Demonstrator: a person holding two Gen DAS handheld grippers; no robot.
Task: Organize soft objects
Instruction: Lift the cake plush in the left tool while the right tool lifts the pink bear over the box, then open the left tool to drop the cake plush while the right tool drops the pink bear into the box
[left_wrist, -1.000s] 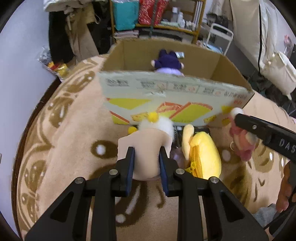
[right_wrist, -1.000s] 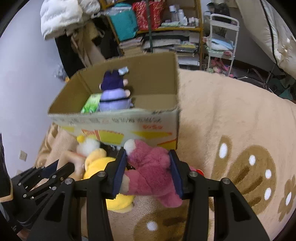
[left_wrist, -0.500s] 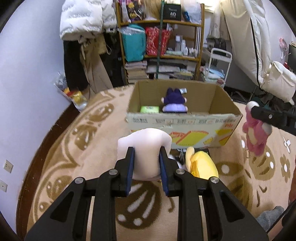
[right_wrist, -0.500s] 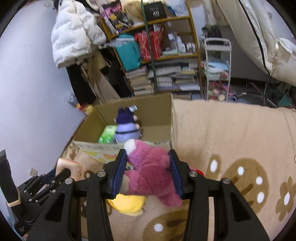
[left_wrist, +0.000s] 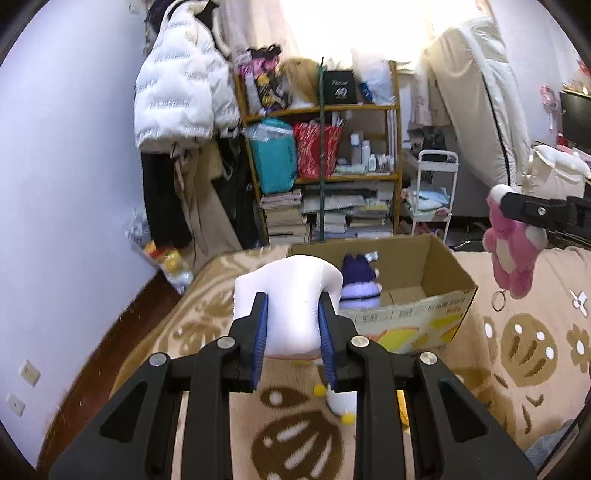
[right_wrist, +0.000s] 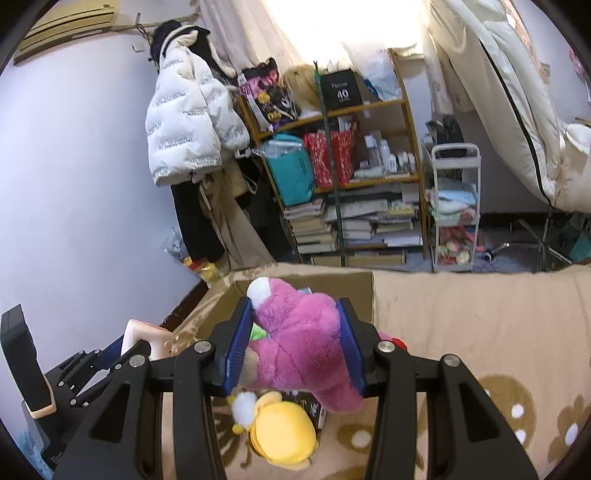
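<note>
My left gripper (left_wrist: 293, 325) is shut on a pale pink-white soft toy (left_wrist: 290, 295) and holds it in the air in front of the open cardboard box (left_wrist: 424, 310). A purple plush (left_wrist: 360, 280) lies inside the box. My right gripper (right_wrist: 295, 343) is shut on a pink plush bear (right_wrist: 303, 343), also raised; it shows at the right of the left wrist view (left_wrist: 513, 247). A yellow plush (right_wrist: 284, 432) lies on the rug below, in front of the box (right_wrist: 354, 284).
A beige rug with brown flower patterns (left_wrist: 524, 350) covers the floor. A cluttered shelf (left_wrist: 325, 177) with books and bags stands behind the box. A white jacket (left_wrist: 181, 96) hangs at the left, a white trolley (left_wrist: 432, 199) at the right.
Both grippers have risen well above the rug with their toys. The box and yellow plush now lie lower and farther off in both views.
</note>
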